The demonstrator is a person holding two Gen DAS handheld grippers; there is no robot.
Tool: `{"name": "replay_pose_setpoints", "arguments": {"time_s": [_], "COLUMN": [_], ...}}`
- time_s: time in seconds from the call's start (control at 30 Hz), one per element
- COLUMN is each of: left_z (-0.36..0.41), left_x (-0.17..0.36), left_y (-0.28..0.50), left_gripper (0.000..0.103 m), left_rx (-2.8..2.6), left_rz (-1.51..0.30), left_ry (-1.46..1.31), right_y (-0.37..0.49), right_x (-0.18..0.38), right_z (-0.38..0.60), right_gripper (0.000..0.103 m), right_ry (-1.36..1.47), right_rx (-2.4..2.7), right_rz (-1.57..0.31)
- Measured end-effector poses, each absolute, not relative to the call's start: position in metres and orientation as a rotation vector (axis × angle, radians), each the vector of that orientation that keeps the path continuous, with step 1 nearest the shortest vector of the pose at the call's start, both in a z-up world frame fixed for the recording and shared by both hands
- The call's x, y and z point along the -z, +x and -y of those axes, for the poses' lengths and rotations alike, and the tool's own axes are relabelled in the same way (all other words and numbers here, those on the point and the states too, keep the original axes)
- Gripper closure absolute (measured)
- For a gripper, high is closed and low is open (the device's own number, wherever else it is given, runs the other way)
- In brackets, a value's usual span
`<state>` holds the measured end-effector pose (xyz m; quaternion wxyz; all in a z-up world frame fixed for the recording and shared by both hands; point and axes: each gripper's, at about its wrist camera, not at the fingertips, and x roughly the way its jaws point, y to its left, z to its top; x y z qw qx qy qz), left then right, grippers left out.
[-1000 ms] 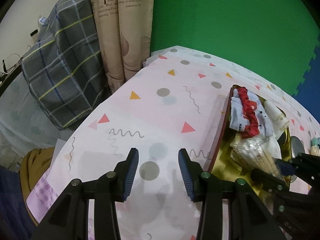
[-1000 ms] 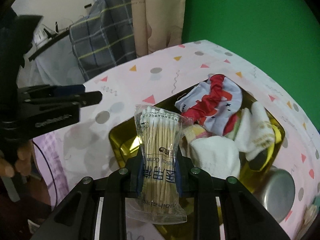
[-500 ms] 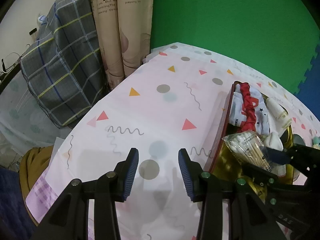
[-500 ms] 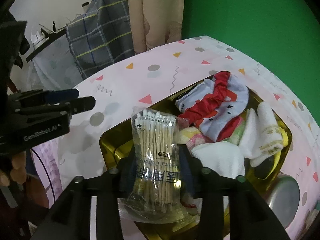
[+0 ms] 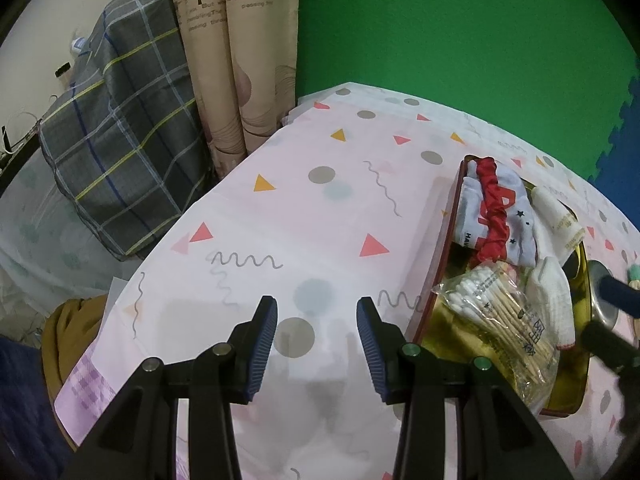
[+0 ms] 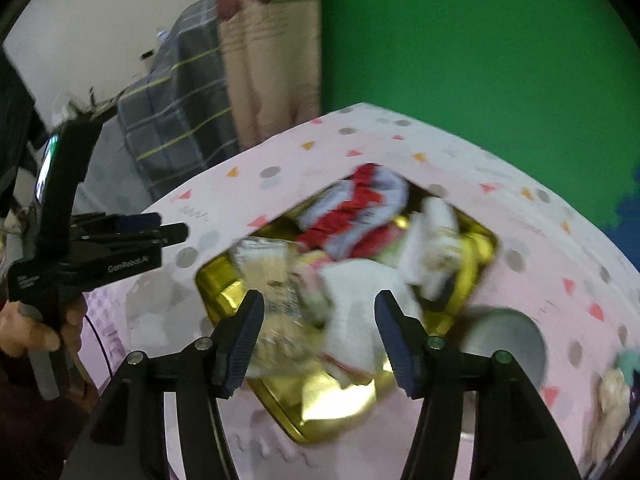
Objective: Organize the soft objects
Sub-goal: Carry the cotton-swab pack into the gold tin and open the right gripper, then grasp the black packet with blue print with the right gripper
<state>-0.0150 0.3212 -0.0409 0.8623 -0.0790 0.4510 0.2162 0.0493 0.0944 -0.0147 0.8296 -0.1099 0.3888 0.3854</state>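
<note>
Right tool (image 6: 318, 336): jaws apart and just been opening, nothing pressed between the pads; it hangs above the tray, and its own view is smeared by motion blur.
Left tool (image 5: 316, 344): jaws stand apart with nothing between them, over a bare patch of the surface just left of the tray; a hand (image 6: 28, 330) grips its handle at the edge of the right wrist view.
Cotton swab packet (image 5: 502, 322): clear bag of wooden-stemmed swabs, lying loose in the near end of the tray, swab heads toward the middle, touching the white sock beside it.
Tray (image 5: 442, 280): gold inside, dark red outer wall, resting on the surface to the right of the left tool.
Red scrunchie (image 5: 494, 210): draped over the pale blue cloth (image 5: 516, 220) with stars, at the far end of the tray.
White socks (image 5: 550, 294): one bunched next to the packet, another (image 5: 558, 218) with gold lettering along the far right wall.
Surface (image 5: 280, 220): covered by a pink cloth with triangles, dots and squiggles.
Metal bowl (image 6: 502, 342): on the surface, just beside the tray's right corner.
Background: green wall, beige printed curtain (image 5: 240, 60), grey plaid fabric (image 5: 120, 132) to the left.
</note>
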Motion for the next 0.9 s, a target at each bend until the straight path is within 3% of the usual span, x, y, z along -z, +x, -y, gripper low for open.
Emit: {"name": "replay_pose_setpoints", "arguments": {"time_s": [0.53, 0.73, 0.9], "left_z": [-0.286, -0.239, -0.185], "left_x": [0.025, 0.006, -0.001], "left_y": [-0.009, 0.002, 0.017], "left_gripper": [0.061, 0.061, 0.061], "left_rx": [-0.411, -0.323, -0.219], "left_rz": [-0.936, -0.925, -0.928], "left_ry": [-0.085, -0.012, 0.051], "right_y": [0.086, 0.1, 0.106], "right_x": [0.03, 0.06, 0.081], "right_z": [0.167, 0.227, 0.235], "right_gripper": [0.047, 0.059, 0.06], "right_ry": [-0.055, -0.002, 0.021], "right_rx": [-0.215, -0.075, -0.097], "right_rz": [-0.838, -0.881, -0.902]}}
